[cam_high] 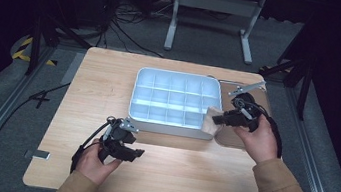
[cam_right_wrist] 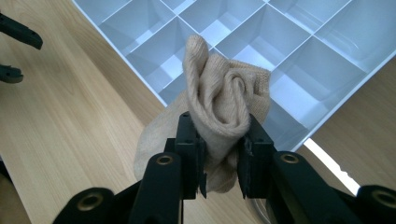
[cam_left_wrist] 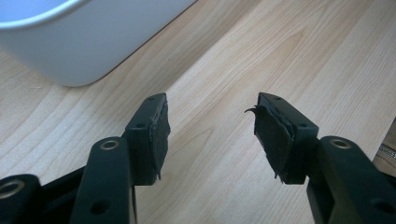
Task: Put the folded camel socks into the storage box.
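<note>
Down at the lower left of the high view, the left gripper [cam_high: 136,153] sits in the person's hand over bare wood, near the front edge of the table [cam_high: 83,89]. Its jaws stand apart with nothing between them; in the left gripper view the same gripper [cam_left_wrist: 211,125] shows two black pads [cam_left_wrist: 159,133] over the wood grain, and a rounded corner of the white tray [cam_left_wrist: 88,51] fills the upper left of that frame.

Toward the middle of the high view lies the tray [cam_high: 154,124], a white box split into many small square compartments.

At its right front corner, the right gripper [cam_high: 220,117] is clamped on a beige sock [cam_high: 211,119]. In the right gripper view this gripper [cam_right_wrist: 219,154] pinches the sock [cam_right_wrist: 224,102] as a rolled bundle, the roll standing up above the jaws and a loose part hanging down at the lower left. The bundle is over the tray's edge, with compartments [cam_right_wrist: 224,23] behind it across the upper frame.
</note>
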Demonstrator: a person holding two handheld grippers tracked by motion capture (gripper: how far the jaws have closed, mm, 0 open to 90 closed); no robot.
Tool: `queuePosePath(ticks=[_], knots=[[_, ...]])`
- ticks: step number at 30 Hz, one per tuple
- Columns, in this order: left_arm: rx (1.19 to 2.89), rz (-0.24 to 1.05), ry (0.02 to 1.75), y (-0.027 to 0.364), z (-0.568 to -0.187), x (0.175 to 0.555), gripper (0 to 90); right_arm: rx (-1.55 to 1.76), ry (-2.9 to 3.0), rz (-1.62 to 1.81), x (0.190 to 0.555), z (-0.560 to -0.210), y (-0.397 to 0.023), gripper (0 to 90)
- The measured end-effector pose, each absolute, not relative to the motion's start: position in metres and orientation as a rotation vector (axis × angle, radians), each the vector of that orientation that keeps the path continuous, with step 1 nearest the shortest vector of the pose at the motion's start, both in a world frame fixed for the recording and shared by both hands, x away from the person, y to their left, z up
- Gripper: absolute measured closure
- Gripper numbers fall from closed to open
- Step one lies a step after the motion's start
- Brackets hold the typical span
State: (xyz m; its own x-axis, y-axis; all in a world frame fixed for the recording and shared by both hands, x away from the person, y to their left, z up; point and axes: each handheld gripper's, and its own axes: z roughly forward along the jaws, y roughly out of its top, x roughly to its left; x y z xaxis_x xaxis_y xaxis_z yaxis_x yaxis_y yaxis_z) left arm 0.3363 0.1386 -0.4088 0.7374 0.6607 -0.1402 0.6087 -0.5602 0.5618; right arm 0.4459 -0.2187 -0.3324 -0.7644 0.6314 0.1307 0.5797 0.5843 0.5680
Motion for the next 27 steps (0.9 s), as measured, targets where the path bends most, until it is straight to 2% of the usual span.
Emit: queuePosePath(ticks=[12,27], knots=[[2.352,0.114,0.94,0.137,-0.41,0.337,45.3,1.125,2.736,0.839,0.476,-0.336,-0.216,73.0],[2.359,0.108,0.936,0.137,-0.411,0.338,45.2,1.143,2.716,0.674,0.492,-0.352,-0.209,72.7]])
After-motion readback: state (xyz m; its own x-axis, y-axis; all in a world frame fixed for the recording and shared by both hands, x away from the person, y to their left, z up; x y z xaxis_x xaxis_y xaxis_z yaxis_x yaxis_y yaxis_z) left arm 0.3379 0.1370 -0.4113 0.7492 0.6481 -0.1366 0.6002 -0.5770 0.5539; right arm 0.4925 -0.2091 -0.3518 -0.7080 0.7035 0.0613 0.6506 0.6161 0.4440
